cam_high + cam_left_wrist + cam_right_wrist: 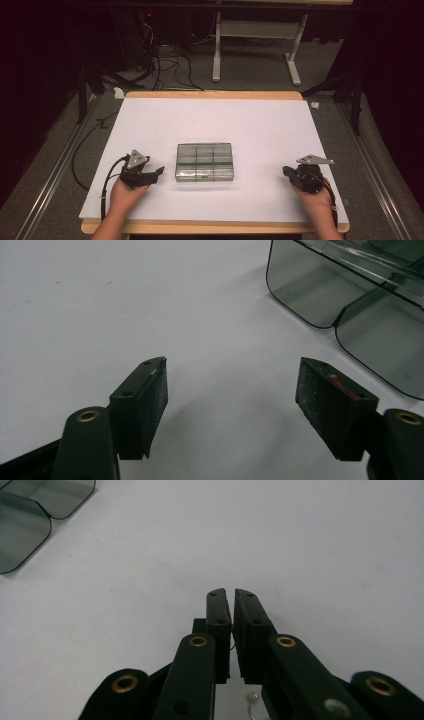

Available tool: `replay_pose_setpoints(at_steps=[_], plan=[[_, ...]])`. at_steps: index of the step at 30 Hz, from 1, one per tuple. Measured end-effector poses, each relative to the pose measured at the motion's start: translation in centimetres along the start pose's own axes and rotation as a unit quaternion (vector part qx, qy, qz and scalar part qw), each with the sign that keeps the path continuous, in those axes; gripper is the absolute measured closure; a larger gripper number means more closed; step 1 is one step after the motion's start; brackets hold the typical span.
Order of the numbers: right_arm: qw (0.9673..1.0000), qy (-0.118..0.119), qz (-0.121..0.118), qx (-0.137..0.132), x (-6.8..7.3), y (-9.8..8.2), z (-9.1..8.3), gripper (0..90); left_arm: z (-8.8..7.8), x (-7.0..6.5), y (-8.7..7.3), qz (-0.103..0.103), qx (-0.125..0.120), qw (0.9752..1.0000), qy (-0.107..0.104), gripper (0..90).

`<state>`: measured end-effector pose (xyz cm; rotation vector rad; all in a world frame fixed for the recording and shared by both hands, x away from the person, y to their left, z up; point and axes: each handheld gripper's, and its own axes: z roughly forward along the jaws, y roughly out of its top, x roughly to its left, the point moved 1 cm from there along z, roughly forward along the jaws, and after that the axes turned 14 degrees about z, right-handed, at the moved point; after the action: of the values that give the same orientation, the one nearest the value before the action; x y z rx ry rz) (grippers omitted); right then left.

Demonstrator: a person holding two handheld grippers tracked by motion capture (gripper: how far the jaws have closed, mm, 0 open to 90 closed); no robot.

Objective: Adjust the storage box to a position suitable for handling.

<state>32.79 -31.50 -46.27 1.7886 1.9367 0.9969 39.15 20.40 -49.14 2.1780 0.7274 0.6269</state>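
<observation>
We note the clear compartment box lying near the table's front middle, between both tools. Our left gripper rests just beside its left end, jaws wide with nothing between them, probably staged to take that end. Our right gripper sits well apart from the box, jaws nearly together and empty. The compartments look empty, though glare leaves this uncertain.

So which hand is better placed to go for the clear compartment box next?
Probably the left. The left tool sits close beside the clear box, jaws open and angled toward it. The right tool is farther from the box, with its jaws shut on nothing.
</observation>
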Motion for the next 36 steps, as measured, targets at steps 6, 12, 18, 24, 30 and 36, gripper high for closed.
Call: replay_pose_setpoints(at_steps=[6, 12, 18, 24, 30, 36], plan=[[0.9999, -0.014, 0.001, 0.001, -0.9, -1.0, -0.8, 86.6, 0.0, 0.0, 0.0, 0.002, 0.001, 1.0, 0.001, 29.5], [0.9997, -0.021, 0.011, 0.001, -1.8, -1.9, -1.7, 86.5, 0.0, 0.0, 0.0, 0.002, 0.001, 1.0, 0.001, 29.5], [0.9994, -0.027, 0.02, 0.0, -2.5, -2.8, -2.1, 86.4, 0.0, 0.0, 0.0, 0.003, 0.001, 1.0, 0.001, 29.5], [0.9993, -0.028, 0.024, 0.003, -2.8, -3.3, -2.1, 85.8, 0.0, 0.0, 0.0, 0.003, 0.003, 1.0, 0.001, 29.5], [0.9992, -0.018, 0.03, -0.017, -2.5, -2.6, -2.5, 79.8, 0.1, 0.0, 0.0, -0.001, 0.002, 1.0, 0.0, 34.4], [0.9993, -0.003, 0.017, -0.035, -1.1, -1.6, -2.2, 78.6, 0.4, 0.0, 0.3, -0.014, 0.014, 0.9995, -0.024, 66.1]])
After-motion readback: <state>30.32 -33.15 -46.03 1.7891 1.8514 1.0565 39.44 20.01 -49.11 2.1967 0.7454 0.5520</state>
